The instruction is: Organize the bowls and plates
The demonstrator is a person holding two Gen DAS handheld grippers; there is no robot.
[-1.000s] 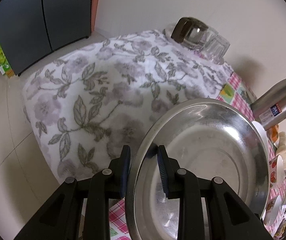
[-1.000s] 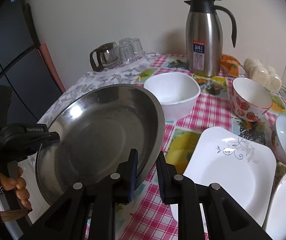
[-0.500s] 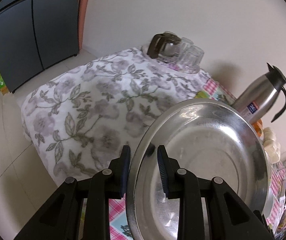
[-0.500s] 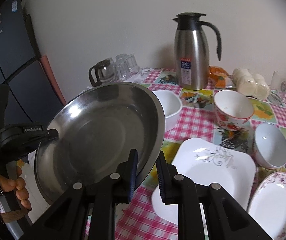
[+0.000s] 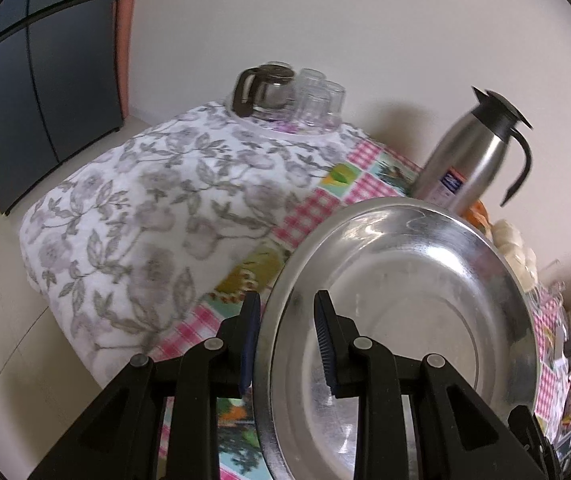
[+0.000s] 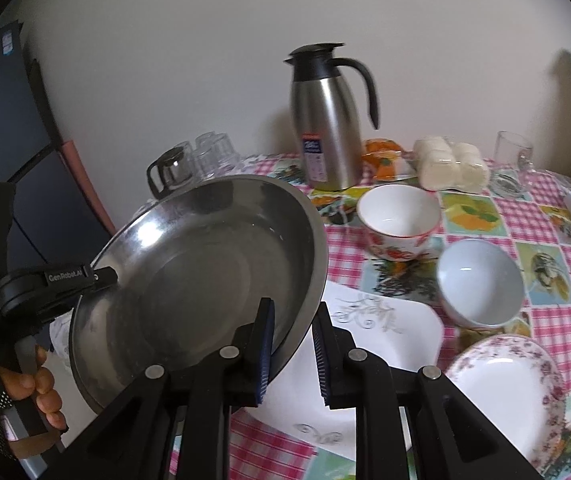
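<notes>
A large steel basin [image 5: 405, 300] hangs tilted above the table's left end, held from both sides. My left gripper [image 5: 285, 320] is shut on its near rim, one pad inside and one outside. In the right wrist view the same basin [image 6: 205, 272] fills the left half, with my right gripper [image 6: 293, 328] shut on its right rim. The left gripper [image 6: 103, 276] shows there at the opposite rim, held by a gloved hand [image 6: 33, 392]. On the checked cloth lie a white square plate [image 6: 385, 328], a floral plate [image 6: 505, 392], a strawberry bowl [image 6: 399, 220] and a pale bowl [image 6: 481, 280].
A steel thermos jug [image 6: 325, 120] stands at the back by the wall, with a glass pot and tumblers [image 6: 189, 164] to its left. A grey floral cloth [image 5: 145, 208] covers the table's left end. Dark cabinet doors [image 5: 45, 80] stand beyond it. A glass mug [image 6: 513, 156] sits far right.
Both grippers have risen and travelled across the table together with the basin between them. The plain white bowl is now hidden behind the basin, and more of the table's right side shows.
</notes>
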